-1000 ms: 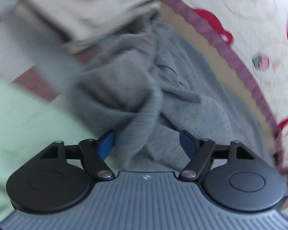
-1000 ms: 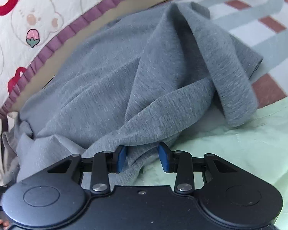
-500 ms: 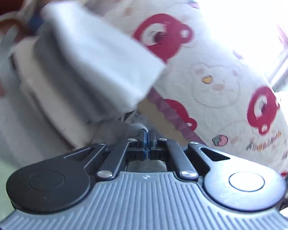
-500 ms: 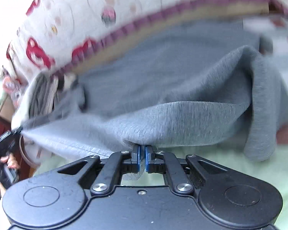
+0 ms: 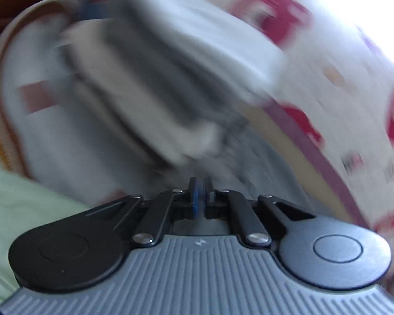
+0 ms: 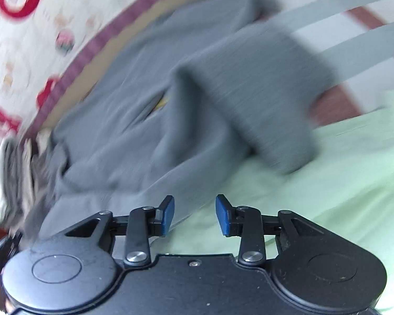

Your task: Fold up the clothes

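Both grippers are sitting differently than a second ago: the left gripper point(image 5: 199, 197), whose jaws were standing wide around a ridge of the grey garment point(image 6: 197, 99), is now clenched tight, while the right gripper point(image 6: 194, 215), pinched shut on the hem half a second back, is opening, with nothing between its blue pads point(image 6: 168, 215). Whether the left jaws are pinching cloth cannot be told from the blurred left view; grey fabric is lying right at their tips. That garment is lying rumpled on the bed, partly on the pale green sheet point(image 6: 328, 183) and partly on the striped cover point(image 6: 354, 26), running along the bear-print pillow point(image 6: 39, 39), with one flap doubled over toward the sheet. A stack of folded clothes point(image 5: 157, 78) is sitting beyond the left gripper. Judging by this, the right side is being released after a pull, so the fold is only beginning.
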Motion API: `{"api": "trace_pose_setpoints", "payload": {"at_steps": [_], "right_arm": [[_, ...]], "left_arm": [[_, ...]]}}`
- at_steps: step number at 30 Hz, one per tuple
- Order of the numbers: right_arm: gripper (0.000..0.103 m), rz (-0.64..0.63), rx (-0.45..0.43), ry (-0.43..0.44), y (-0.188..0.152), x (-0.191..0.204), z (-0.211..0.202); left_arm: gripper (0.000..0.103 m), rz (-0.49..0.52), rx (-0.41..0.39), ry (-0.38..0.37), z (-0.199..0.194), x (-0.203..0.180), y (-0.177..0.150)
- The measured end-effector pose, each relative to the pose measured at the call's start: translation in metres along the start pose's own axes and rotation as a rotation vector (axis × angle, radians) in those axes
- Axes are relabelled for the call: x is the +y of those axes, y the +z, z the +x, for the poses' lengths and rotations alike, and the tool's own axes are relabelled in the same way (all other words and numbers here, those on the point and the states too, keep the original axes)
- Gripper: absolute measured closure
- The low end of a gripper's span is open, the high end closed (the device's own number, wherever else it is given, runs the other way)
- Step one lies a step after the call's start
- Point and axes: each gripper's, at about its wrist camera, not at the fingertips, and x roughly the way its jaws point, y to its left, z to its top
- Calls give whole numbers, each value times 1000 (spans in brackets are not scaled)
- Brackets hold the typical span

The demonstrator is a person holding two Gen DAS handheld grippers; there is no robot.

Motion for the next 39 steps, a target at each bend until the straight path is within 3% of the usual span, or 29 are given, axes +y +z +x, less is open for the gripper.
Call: {"api": "trace_pose_setpoints", "payload": {"at_steps": [2, 4, 5, 8, 10, 13, 15, 16, 17, 18, 19, 20, 21, 26, 27, 28, 29, 31, 34, 37, 39], "right_arm": [[60, -8, -81, -66, 1, -11, -8], [47, -71, -172, -174, 1, -12, -13], [46, -133, -193, -225, -1, -9, -13], [45, -333, -210, -321, -6, -2, -10], [38, -446, -237, -375, -9, 2, -4], [36, -497, -263, -380, -7, -4, 8], [36, -507, -262, -359, -2, -9, 15], [36, -513, -272, -352, -1, -10, 17], [37, -534, -292, -346, 1, -8, 20], [45, -557, -313, -341, 3, -7, 23], [74, -576, -315, -325, 10, -6, 25], [96, -594, -316, -307, 17, -6, 26], [99, -587, -294, -293, 31, -6, 27], [99, -557, -313, -230, 116, 0, 21], [99, -545, -281, -220, 136, 1, 26], [95, -541, -274, -230, 152, 2, 32], [86, -550, -266, -260, 165, 5, 41], [60, -574, -253, -356, 185, 11, 62], [58, -461, -271, -397, 205, 13, 79], [56, -269, -334, -274, 202, 6, 64], [54, -175, -361, -258, 189, -2, 52]], "left_arm": [[95, 156, 43, -42, -1, -44, -13], [94, 267, 98, -77, 0, -92, -38], [92, 317, 119, -121, 4, -118, -53], [81, 467, 269, -352, 22, -200, -108], [78, 555, 360, -479, 31, -248, -146], [70, 669, 475, -652, 37, -298, -195], [59, 692, 530, -791, 40, -315, -217], [51, 716, 543, -826, 44, -324, -225], [51, 765, 549, -845, 45, -331, -234], [51, 816, 553, -860, 45, -337, -242], [48, 872, 553, -869, 45, -344, -250], [44, 913, 559, -870, 46, -350, -256], [43, 929, 573, -861, 50, -356, -262], [40, 994, 666, -796, 74, -379, -285], [49, 1006, 680, -772, 80, -382, -288], [90, 1016, 677, -738, 86, -384, -289], [98, 1006, 670, -705, 93, -385, -287], [98, 893, 656, -658, 109, -379, -271], [98, 701, 640, -563, 131, -358, -245], [96, 664, 619, -499, 135, -343, -235], [96, 651, 619, -494, 132, -337, -234]]}}
